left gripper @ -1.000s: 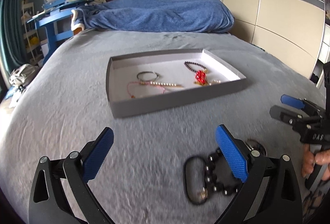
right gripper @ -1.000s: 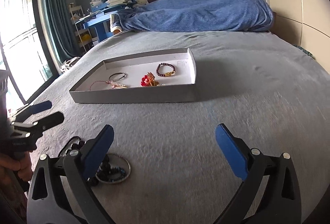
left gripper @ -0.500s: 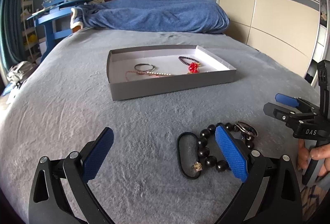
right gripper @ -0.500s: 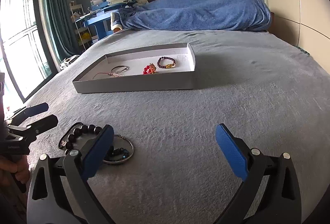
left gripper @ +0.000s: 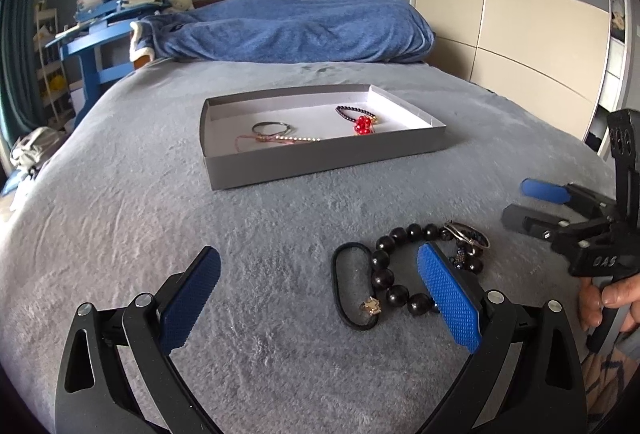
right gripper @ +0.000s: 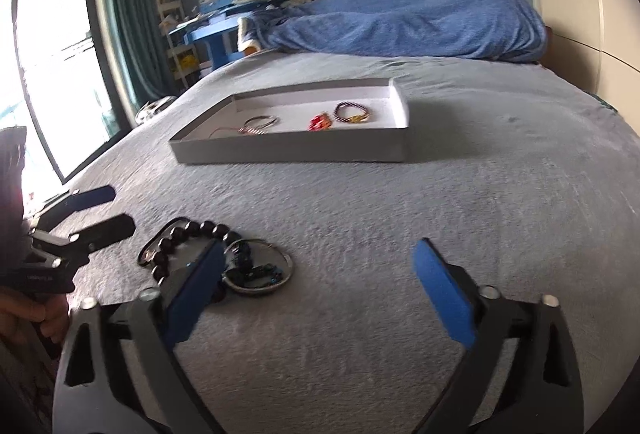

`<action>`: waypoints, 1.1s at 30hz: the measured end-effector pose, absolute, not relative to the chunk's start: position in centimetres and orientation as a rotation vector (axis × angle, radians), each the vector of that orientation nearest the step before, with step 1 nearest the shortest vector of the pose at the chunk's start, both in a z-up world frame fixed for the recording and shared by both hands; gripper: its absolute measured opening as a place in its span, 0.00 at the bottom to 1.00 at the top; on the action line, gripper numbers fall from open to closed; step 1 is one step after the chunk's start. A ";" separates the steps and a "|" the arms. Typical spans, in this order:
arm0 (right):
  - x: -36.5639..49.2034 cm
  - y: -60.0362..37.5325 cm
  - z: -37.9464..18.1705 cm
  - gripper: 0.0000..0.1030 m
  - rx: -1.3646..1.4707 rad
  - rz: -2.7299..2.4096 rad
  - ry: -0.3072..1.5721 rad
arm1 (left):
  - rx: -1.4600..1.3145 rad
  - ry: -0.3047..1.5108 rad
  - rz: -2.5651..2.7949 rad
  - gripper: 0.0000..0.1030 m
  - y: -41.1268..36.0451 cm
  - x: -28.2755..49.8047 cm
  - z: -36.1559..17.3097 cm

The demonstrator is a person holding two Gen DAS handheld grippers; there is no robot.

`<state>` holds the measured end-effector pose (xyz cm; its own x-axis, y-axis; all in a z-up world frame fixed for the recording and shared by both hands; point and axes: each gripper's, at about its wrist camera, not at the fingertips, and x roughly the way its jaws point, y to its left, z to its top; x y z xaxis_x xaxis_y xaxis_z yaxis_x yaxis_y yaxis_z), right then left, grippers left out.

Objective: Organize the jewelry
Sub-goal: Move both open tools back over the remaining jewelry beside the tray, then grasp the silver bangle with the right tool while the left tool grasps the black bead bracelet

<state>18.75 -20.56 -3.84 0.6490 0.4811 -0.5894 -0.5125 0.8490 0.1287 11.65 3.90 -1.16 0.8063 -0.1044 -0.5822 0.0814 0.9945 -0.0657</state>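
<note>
— Biggest first? Grey bed (left gripper: 120, 218) under both claws, nothing else bearing the pieces.
— Then the grey tray (left gripper: 320, 158), well ahead of both claws, already holding a few bracelets and a red bead charm (left gripper: 363, 124).
— And loose pieces? Black bead bracelet (left gripper: 394, 274) just ahead of the left claw (left gripper: 316, 298), touching its right finger; black hair tie (left gripper: 352, 288) beside it; silver bangle (right gripper: 260, 268) by the right claw (right gripper: 320, 298), just ahead of its left finger.
— Claw state? Both spread wide, pinching nothing.
— Step in hand? Likely approach for the next pickup.
— Next move? Centre one claw over the bead bracelet, lower, close, carry forward to the tray.
</note>
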 end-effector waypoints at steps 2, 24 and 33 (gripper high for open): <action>18.7 -20.0 -4.1 0.74 -0.064 0.587 0.674 | -0.052 0.626 -0.105 0.95 4.1 11.7 -1.2; 20.6 -17.4 -5.5 0.46 -0.003 0.690 0.838 | -0.020 0.644 -0.118 0.95 3.4 12.1 -1.4; 20.4 -20.4 -4.0 0.46 -0.025 0.534 0.743 | 0.023 0.662 -0.122 0.95 2.5 12.3 -1.6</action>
